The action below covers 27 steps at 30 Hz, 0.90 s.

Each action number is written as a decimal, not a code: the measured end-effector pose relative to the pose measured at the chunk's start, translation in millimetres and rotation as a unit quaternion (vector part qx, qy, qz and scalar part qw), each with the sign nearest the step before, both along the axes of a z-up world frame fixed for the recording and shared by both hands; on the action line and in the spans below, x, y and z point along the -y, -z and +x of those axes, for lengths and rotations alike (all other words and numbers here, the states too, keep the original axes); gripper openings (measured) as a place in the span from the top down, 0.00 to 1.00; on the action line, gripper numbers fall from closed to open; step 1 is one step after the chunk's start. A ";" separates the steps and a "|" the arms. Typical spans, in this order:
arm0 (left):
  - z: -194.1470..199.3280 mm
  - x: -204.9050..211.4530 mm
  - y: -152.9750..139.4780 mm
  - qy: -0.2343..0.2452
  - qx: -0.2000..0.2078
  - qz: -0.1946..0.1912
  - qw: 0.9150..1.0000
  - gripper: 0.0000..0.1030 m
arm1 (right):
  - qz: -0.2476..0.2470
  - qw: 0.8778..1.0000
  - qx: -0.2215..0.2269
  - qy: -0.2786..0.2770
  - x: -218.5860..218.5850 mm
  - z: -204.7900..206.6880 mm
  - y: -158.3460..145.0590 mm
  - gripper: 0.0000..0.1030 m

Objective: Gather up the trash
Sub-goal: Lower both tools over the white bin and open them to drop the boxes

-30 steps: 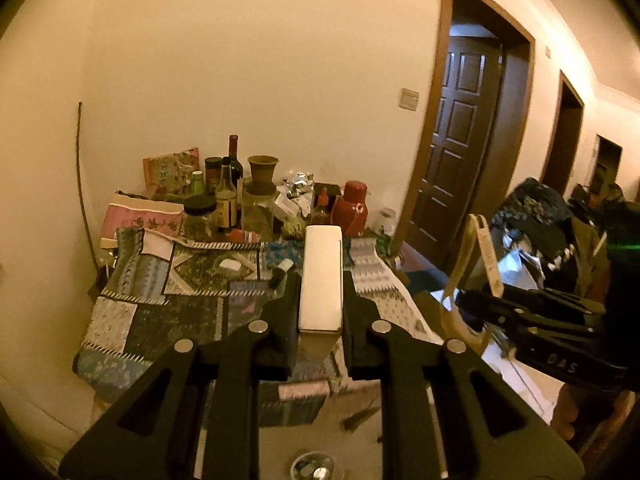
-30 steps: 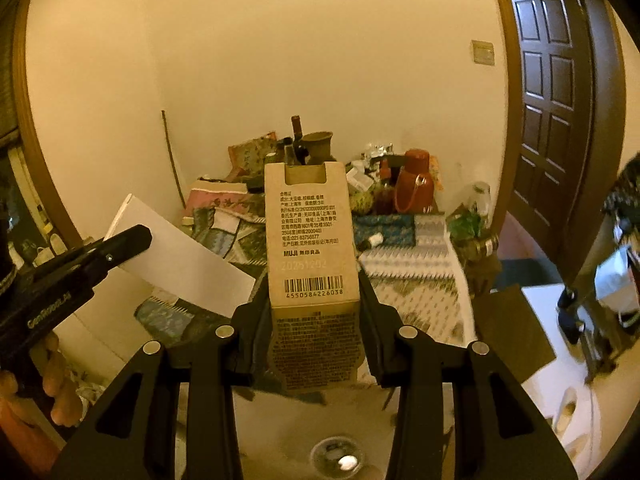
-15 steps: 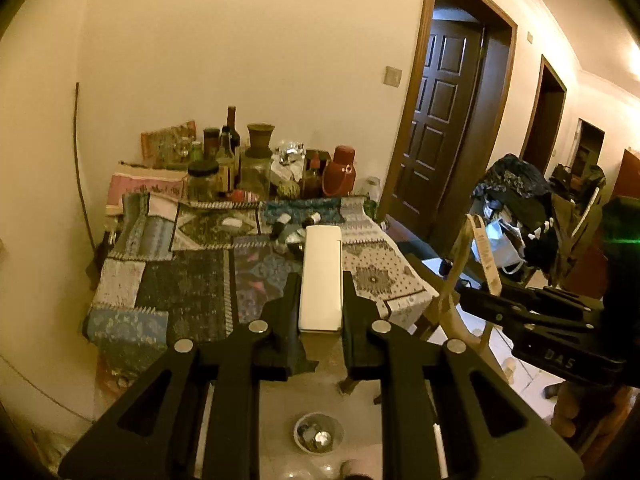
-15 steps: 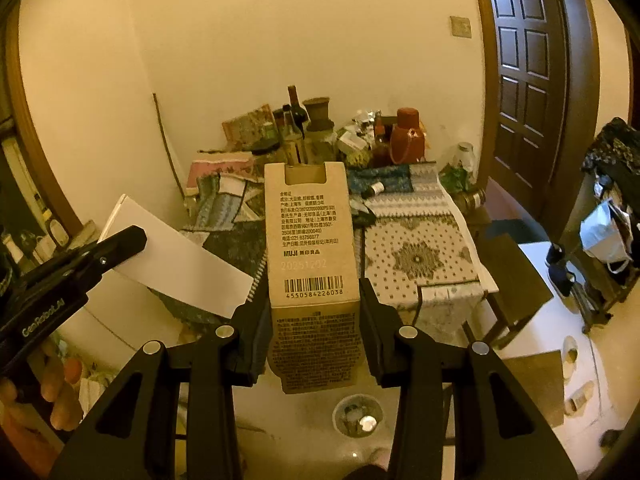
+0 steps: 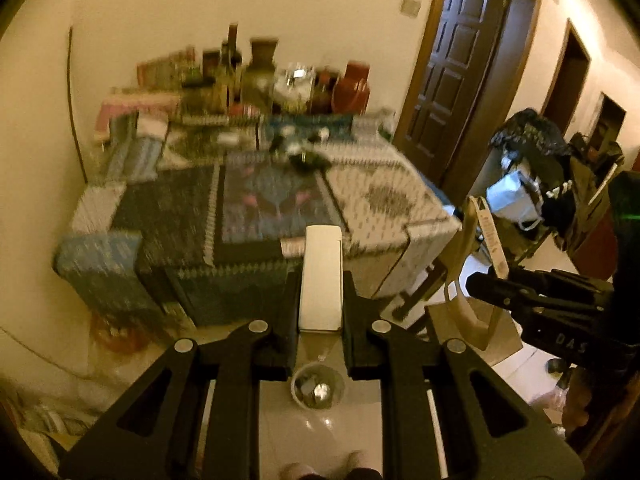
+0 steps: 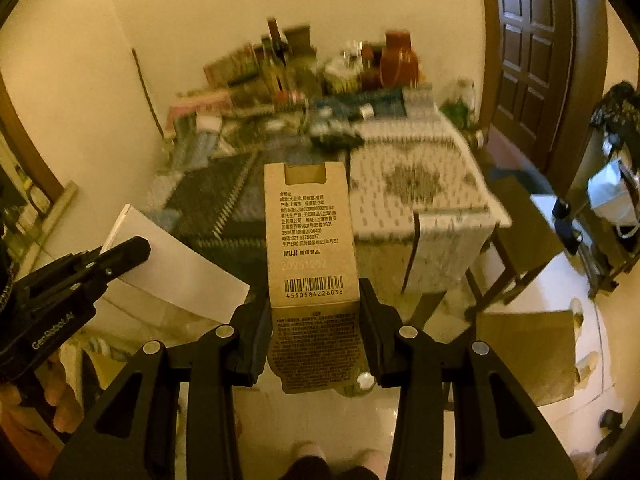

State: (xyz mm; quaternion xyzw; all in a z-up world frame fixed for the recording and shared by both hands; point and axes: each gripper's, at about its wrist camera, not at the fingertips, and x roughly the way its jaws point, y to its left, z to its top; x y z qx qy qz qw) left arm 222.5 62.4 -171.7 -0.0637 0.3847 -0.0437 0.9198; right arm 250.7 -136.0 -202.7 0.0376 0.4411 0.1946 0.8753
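Right gripper (image 6: 316,340) clamping brown carton (image 6: 310,240), patchwork table (image 6: 420,184) beyond

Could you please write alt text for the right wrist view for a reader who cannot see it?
The right hand-held gripper clamps a tan printed carton above a pale floor. Beyond is a blurred table under a patterned cloth, cluttered at its far end. At left, the left hand-held gripper holds a white box.

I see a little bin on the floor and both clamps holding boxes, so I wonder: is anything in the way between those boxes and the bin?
Nothing visible. The small bin sits on bare floor just below the white box in the left gripper. The right gripper holds the brown carton, which hides most of the bin in its view.
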 end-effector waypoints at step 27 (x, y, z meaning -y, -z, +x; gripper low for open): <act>77.6 36.8 427.0 -0.031 -0.239 -0.051 0.969 0.83 | -0.040 0.982 -0.182 -0.044 3.4 43.1 367.9 0.65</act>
